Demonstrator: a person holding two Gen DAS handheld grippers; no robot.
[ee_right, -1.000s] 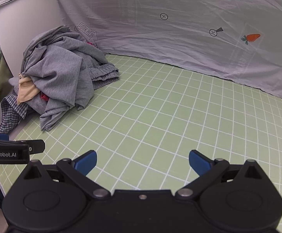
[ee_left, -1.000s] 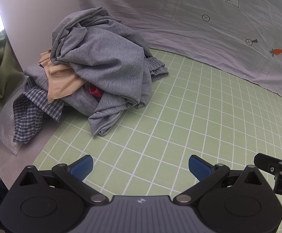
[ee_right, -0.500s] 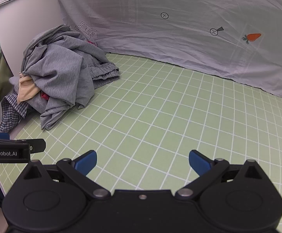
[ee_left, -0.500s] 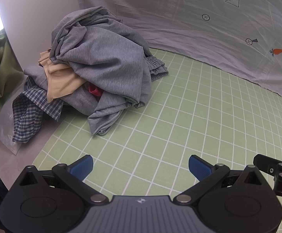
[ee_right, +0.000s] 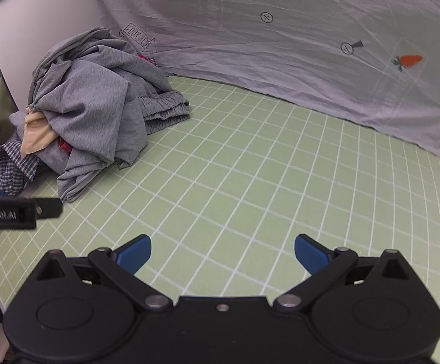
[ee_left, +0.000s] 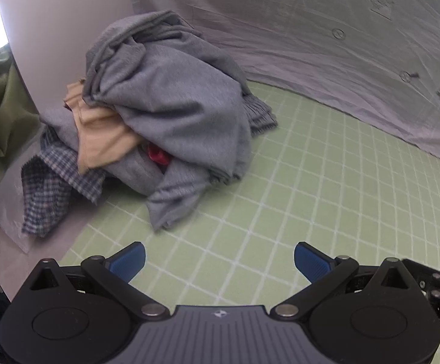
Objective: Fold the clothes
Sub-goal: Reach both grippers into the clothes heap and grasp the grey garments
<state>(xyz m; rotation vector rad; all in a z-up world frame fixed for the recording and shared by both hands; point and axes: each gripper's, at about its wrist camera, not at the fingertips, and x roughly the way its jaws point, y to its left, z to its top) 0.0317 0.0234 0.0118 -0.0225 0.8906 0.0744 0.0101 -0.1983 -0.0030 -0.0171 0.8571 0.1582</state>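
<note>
Left gripper (ee_left: 219, 261) has moved closer to the clothes pile (ee_left: 171, 115) since a second ago; right gripper (ee_right: 223, 250) barely shifted. Both claws wide apart, empty, over the green grid mat (ee_right: 250, 182). Pile sits at mat's far-left corner. Sheet (ee_right: 280, 45) reads "LOOK HERE"; left gripper's side label partly reads "enRobot.AI".

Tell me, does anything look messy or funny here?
Yes. The clothes pile is a jumbled heap, nothing folded. A checked shirt spills off the green grid mat at its left edge. Both grippers are open and hold nothing.
</note>
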